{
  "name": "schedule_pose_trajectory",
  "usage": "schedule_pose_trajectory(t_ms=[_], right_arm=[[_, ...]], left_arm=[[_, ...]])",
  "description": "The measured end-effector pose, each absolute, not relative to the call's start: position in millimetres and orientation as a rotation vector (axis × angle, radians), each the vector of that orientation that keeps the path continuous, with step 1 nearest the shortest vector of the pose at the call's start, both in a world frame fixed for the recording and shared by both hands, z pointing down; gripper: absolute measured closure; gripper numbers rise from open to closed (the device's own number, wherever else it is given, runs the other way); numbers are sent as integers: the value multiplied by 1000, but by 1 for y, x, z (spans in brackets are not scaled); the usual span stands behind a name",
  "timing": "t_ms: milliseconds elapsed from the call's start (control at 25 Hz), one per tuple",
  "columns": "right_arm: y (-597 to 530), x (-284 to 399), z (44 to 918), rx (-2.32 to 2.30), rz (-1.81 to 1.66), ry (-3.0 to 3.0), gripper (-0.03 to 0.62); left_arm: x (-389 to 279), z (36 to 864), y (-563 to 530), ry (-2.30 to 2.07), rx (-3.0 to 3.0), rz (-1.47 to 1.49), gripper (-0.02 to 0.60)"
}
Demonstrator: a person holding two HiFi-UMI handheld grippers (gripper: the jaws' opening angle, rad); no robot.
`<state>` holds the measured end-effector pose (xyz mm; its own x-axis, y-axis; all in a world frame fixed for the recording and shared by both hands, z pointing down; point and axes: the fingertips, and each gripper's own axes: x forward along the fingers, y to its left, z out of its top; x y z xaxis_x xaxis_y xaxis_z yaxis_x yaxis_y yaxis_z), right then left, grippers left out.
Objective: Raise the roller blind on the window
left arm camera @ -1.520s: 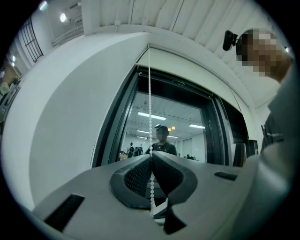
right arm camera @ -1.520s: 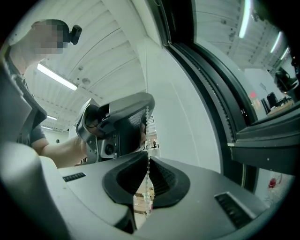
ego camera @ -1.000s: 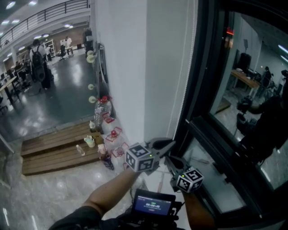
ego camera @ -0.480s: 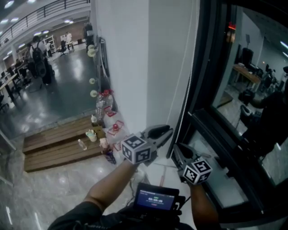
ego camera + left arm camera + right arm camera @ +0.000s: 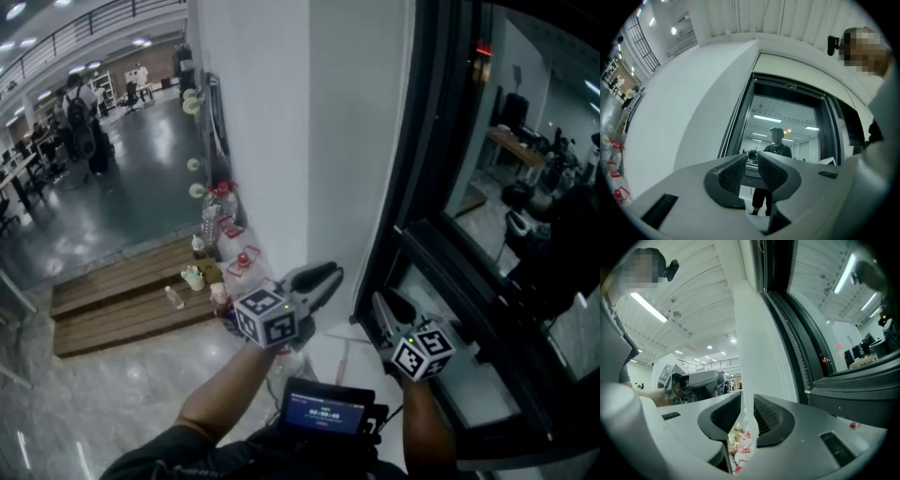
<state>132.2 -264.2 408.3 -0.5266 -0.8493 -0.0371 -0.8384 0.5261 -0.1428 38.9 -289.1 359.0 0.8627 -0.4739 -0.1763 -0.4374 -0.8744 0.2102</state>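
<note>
Big smooth white wall (image 5: 272, 141) stands left of the window frame (image 5: 417, 187), which is dark, glossy metal round reflective glass. Up at the frame's top the roller blind (image 5: 790, 88) looks rolled away, the glass bare beneath it, so the raise seems done. Low by the frame's bottom corner, the left gripper (image 5: 323, 279) points upward, ribbed grey jaws apart and empty. The right gripper (image 5: 389, 305), nearer the frame, is opening — nothing between its jaws, likely a release after a downward pull. The thin beaded chain (image 5: 732, 123) hangs straight along the frame's left edge — free.
</note>
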Motion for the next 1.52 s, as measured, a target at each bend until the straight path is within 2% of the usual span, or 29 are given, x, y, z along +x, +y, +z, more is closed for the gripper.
schedule_pose_trajectory(t_ms=[440, 640, 720, 920, 1520], right_arm=[[-233, 149, 385, -1474, -124, 2564, 493], [-229, 155, 379, -1490, -130, 2543, 546], [-227, 153, 379, -1488, -124, 2555, 569], [-229, 149, 377, -1503, -80, 2606, 572], [-232, 149, 365, -1502, -75, 2592, 572]], left_arm=[[4, 391, -273, -758, 2783, -324, 500], [5, 386, -265, -753, 2811, -308, 501], [6, 382, -263, -742, 2824, -312, 546], [9, 380, -265, -754, 2854, -276, 583], [13, 372, -266, -754, 2875, -250, 589]])
